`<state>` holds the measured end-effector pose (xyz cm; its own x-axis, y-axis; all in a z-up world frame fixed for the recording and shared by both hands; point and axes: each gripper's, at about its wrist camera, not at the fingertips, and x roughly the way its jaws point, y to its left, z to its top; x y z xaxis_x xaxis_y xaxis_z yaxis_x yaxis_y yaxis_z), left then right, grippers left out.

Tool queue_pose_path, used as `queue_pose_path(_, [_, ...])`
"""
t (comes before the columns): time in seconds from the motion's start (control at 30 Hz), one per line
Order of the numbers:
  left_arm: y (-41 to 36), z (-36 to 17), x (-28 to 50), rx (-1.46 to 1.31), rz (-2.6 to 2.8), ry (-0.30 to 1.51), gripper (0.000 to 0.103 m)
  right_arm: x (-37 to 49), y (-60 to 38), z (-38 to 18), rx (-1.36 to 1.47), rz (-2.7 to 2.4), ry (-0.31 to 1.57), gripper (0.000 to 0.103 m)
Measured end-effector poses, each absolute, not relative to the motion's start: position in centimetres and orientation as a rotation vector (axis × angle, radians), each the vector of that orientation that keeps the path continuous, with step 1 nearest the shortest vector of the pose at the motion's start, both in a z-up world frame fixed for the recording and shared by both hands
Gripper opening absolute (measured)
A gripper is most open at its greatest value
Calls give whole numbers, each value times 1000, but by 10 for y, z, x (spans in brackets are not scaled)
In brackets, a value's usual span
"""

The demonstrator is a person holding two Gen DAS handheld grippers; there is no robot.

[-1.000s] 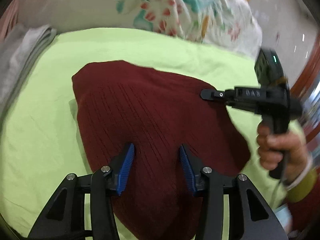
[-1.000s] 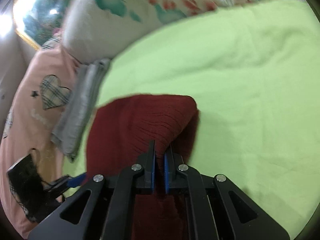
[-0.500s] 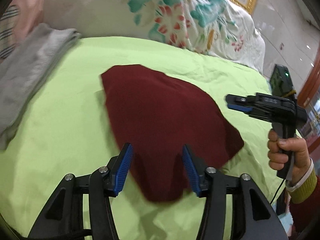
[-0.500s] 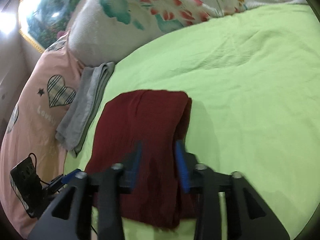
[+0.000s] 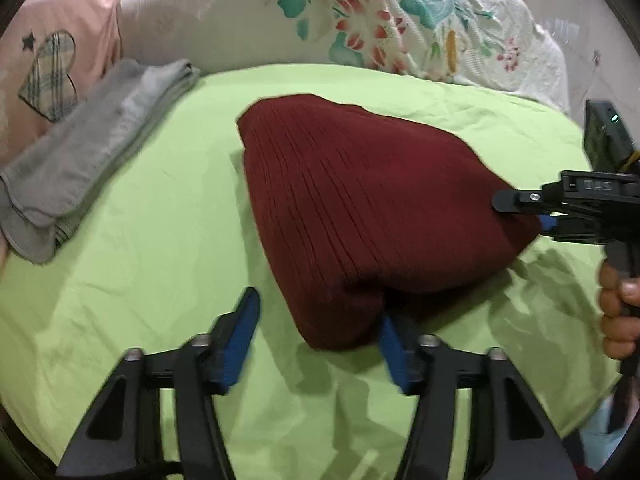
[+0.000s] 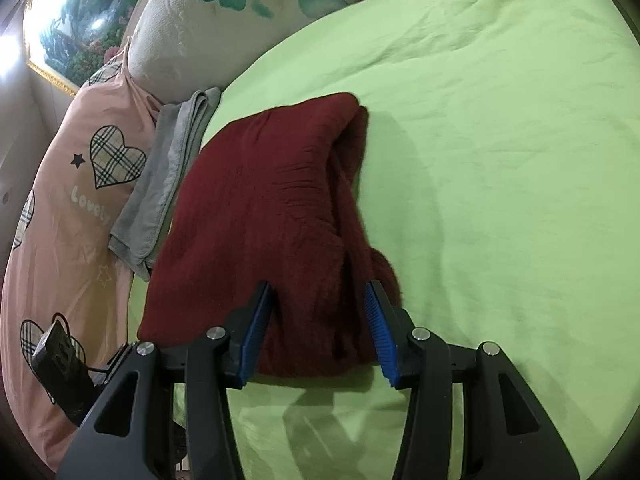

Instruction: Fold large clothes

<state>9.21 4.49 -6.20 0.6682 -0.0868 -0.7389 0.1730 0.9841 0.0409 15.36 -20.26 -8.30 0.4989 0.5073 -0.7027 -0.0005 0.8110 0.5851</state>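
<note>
A dark red ribbed knit garment (image 5: 360, 200) lies folded on the green bedsheet (image 5: 160, 260). My left gripper (image 5: 316, 312) is at its near corner. The jaws are closing, with the corner between them, and the left pad is clear of the cloth. In the right wrist view the garment (image 6: 260, 208) shows its layered fold edge on the right. My right gripper (image 6: 318, 288) straddles its near end. Those jaws are opening and the pads do not press the cloth. The right gripper (image 5: 520, 204) also shows at the garment's right edge, held by a hand (image 5: 616, 308).
A folded grey cloth (image 5: 92, 152) lies left of the garment, against a pink quilt with plaid hearts (image 6: 60, 200). A floral pillow (image 5: 320, 12) lines the back of the bed. Bare green sheet (image 6: 500, 160) stretches to the right.
The right gripper, shut on the garment's fold a second ago, has opened and let it go. Both grippers drew back to the garment's near edge. The garment now lies flat.
</note>
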Motion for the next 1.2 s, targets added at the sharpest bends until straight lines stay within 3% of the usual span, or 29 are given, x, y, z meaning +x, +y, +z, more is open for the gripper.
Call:
queue_pose_path(0.03, [42,-63,93,124,-161,823,34,156,-199,-84,552,341,1022,23])
queue_pose_path(0.07, [40,-62,93,142,-151,813,28,157,-198,-83,547,346,1026,11])
queue_pose_path(0.13, [31,-57,86,217,-133,765,20,156,-203,-74,544,345,989,8])
queue_pose_path(0.33, [-10,-76,66,578,-83,683,18,160,-220,-83,507,296,1012,7])
queue_pose_path(0.43, [-1,-79,72,524,-96,728,18,161,-215,-96,529,310,1038,9])
queue_pose_path(0.57, [27,-57,67,379,-240,767,26,157,-219,-86,541,309,1014,20])
queue_pose_path(0.77, [71,-11,68,138,-457,735,26,140,-233,-45,527,315,886,21])
queue_pose_path(0.93, [68,1,116,49,-570,724,18,151,-201,-29,494,456,864,21])
queue_pose_path(1.1, [48,-45,163,0,-708,892,4,175,-169,-52,444,483,961,21])
queue_pose_path(1.2, [38,-61,163,-48,-751,928,0,184,-168,-78,360,392,1056,10])
